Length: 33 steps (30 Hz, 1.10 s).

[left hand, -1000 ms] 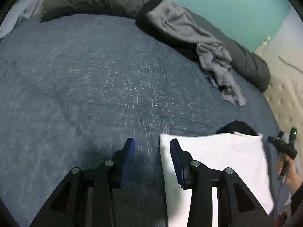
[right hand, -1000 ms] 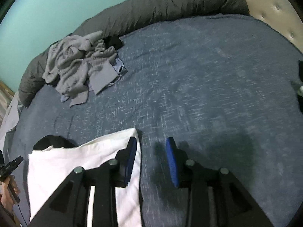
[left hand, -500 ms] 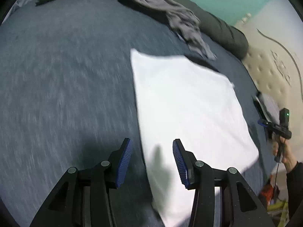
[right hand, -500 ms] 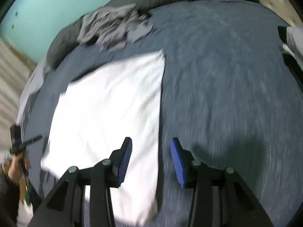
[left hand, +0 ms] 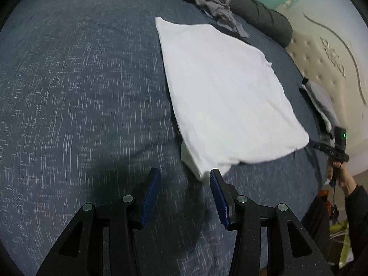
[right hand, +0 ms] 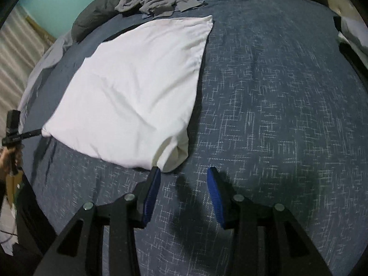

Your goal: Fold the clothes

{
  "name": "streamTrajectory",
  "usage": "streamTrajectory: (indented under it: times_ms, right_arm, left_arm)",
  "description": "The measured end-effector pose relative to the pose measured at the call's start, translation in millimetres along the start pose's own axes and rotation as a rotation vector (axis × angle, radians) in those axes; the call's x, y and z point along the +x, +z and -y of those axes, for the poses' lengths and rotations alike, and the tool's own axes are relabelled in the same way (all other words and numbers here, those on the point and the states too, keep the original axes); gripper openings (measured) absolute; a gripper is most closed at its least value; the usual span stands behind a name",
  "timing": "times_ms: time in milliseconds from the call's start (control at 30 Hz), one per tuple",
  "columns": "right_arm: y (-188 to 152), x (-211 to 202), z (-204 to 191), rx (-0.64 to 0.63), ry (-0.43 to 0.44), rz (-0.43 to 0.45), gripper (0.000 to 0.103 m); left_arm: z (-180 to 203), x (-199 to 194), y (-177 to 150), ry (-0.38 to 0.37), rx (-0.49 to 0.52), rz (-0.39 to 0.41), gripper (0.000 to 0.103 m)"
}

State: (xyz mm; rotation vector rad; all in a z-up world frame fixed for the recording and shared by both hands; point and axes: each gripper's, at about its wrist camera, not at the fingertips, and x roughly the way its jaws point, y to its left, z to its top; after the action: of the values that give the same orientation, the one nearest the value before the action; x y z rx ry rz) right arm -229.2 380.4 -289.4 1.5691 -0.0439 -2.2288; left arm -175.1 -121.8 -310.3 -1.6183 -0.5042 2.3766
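white cloth [left hand: 225, 96] flat on bed [left hand: 80, 80], tools apart.

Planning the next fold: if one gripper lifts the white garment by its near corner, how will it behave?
The white garment will probably drape limply: it lies flat, with soft creases. It looks thin, so likely light. The near corner shows doubled layers, so a pinch may catch only one, and they could separate.

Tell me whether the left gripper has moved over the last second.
Yes. The left gripper has pulled back toward the near side of the bed: the white garment now lies wholly ahead, its near corner reaching the fingertips.
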Motion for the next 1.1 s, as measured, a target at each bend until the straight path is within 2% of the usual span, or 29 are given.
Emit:
streamTrajectory:
  times_ms: [167, 233, 400, 500, 567, 633, 933, 1100]
  right_arm:
    - [0, 11, -6, -0.039, -0.021, -0.005, 0.041]
    - [3, 13, -9, -0.051, -0.017, 0.001, 0.037]
    - [6, 17, -17, -0.087, -0.004, 0.003, 0.01]
    - [9, 17, -19, -0.094, 0.011, 0.01, 0.003]
    - [10, 17, -18, -0.086, 0.017, 0.016, 0.002]
    - [11, 16, -15, -0.071, 0.022, 0.023, 0.001]
    - [4, -23, 11, -0.026, 0.005, 0.072, 0.0]
    - [2, -12, 16, -0.022, -0.011, 0.039, 0.0]
  left_arm:
    - [6, -1, -9, 0.018, 0.028, -0.008, 0.048]
    - [8, 0, -9, 0.023, 0.035, -0.007, 0.048]
    - [13, 4, -7, 0.012, 0.049, -0.003, 0.047]
    - [17, 6, -5, 0.013, 0.066, 0.001, 0.035]
    - [18, 12, -3, 0.015, 0.078, -0.014, 0.013]
    - [21, 14, -1, 0.023, 0.096, -0.016, 0.007]
    - [23, -11, 2, 0.056, 0.129, 0.035, 0.004]
    - [16, -5, -4, 0.086, 0.14, 0.013, 0.004]
